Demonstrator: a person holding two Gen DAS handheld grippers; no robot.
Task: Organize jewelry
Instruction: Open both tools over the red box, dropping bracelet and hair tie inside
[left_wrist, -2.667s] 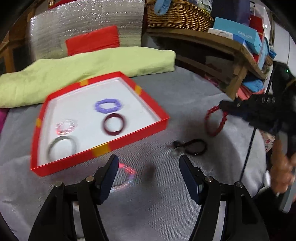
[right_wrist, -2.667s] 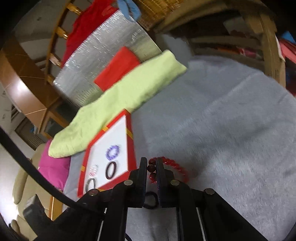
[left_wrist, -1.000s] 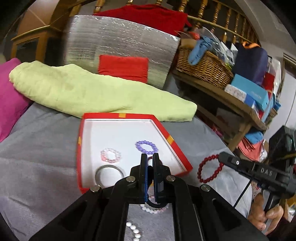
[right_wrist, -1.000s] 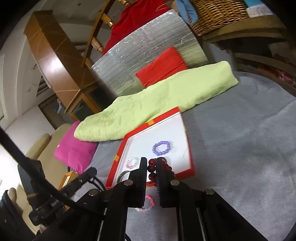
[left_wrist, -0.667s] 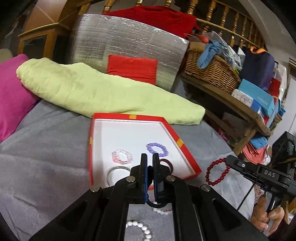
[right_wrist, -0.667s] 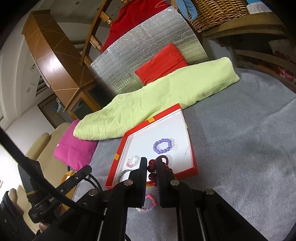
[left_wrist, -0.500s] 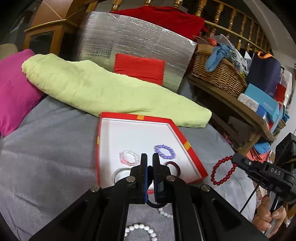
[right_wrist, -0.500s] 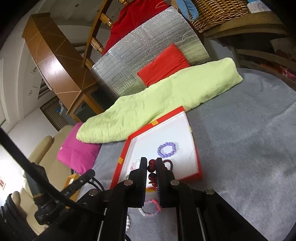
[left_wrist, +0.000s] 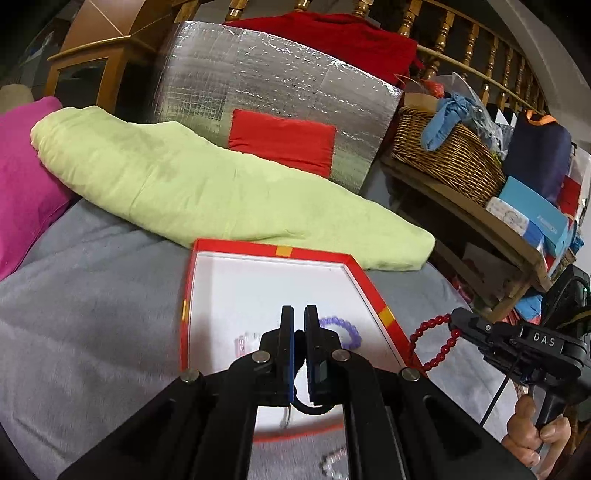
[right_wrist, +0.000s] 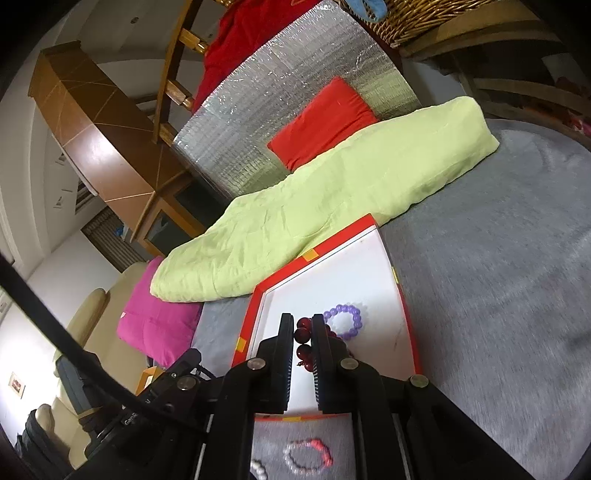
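A red-rimmed tray (left_wrist: 369, 286) with a white floor lies on the grey cloth; it also shows in the right wrist view (right_wrist: 404, 306). A purple bead bracelet (right_wrist: 343, 320) lies in it, also visible in the left wrist view (left_wrist: 349, 328). My left gripper (left_wrist: 299, 317) is shut on a black hair tie (left_wrist: 314, 409) and hangs over the tray. My right gripper (right_wrist: 303, 325) is shut on a dark red bead bracelet (right_wrist: 303, 334) above the tray; the bracelet (left_wrist: 430, 345) dangles by the tray's right rim in the left wrist view.
A pink bead bracelet (right_wrist: 308, 459) and a white bead bracelet (right_wrist: 258, 472) lie on the cloth in front of the tray. A lime-green cushion (left_wrist: 207, 192) lies behind the tray, a magenta pillow (left_wrist: 22, 173) at the left, a wicker basket (left_wrist: 447, 155) on a shelf at the right.
Both grippers have moved forward over the tray with their loads. The tray looks closer and larger in both views. The loose bracelets on the cloth have slid toward the bottom of the frames.
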